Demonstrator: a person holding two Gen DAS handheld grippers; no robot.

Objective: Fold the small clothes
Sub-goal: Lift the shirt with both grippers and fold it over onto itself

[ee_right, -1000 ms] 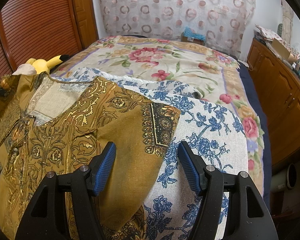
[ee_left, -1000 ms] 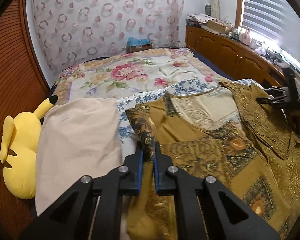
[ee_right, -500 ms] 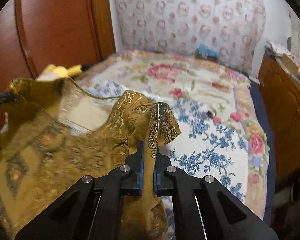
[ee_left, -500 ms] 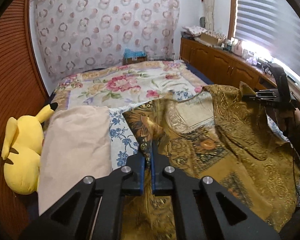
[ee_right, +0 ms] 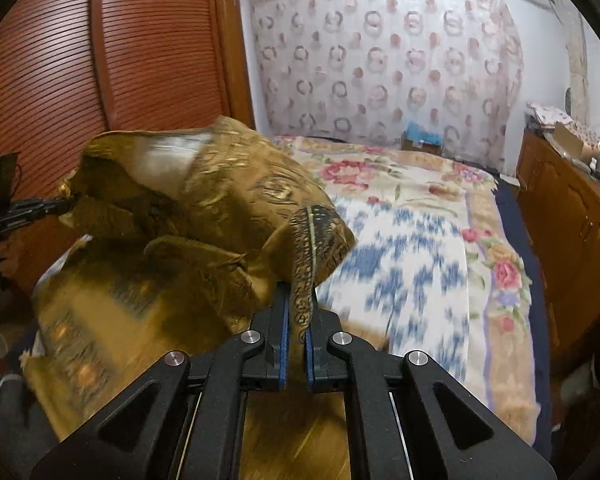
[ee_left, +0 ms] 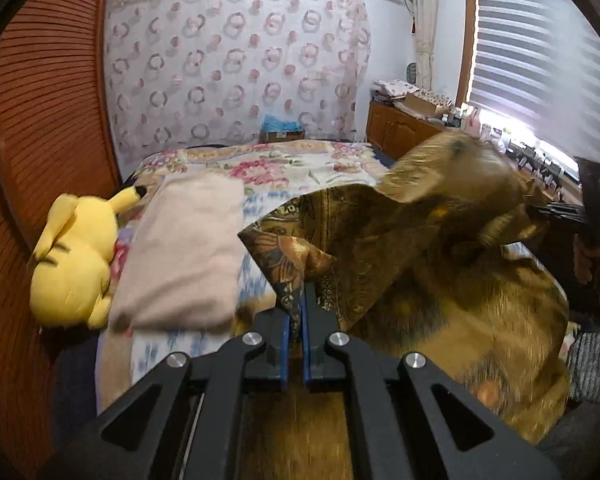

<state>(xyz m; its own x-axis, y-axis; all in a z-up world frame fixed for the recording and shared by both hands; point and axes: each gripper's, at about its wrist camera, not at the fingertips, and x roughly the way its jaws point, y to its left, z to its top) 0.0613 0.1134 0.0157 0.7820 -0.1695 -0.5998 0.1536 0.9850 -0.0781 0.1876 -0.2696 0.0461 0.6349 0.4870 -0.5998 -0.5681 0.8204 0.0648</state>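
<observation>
Above the bed's point(ee_right: 440, 200) near edge, my left tongs point(ee_left: 295, 312) and right tongs point(ee_right: 298, 316) are clamped on a brown patterned garment point(ee_left: 440, 272), lifted between them; a pillow point(ee_left: 188, 252) lies along the left edge.

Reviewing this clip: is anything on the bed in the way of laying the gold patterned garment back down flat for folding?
Nothing visible blocks it. The gold patterned garment hangs pinched in both the left claw and the right claw. The blue-floral sheet beneath looks bare. The folded beige cloth and yellow plush toy lie off to the left side.
</observation>
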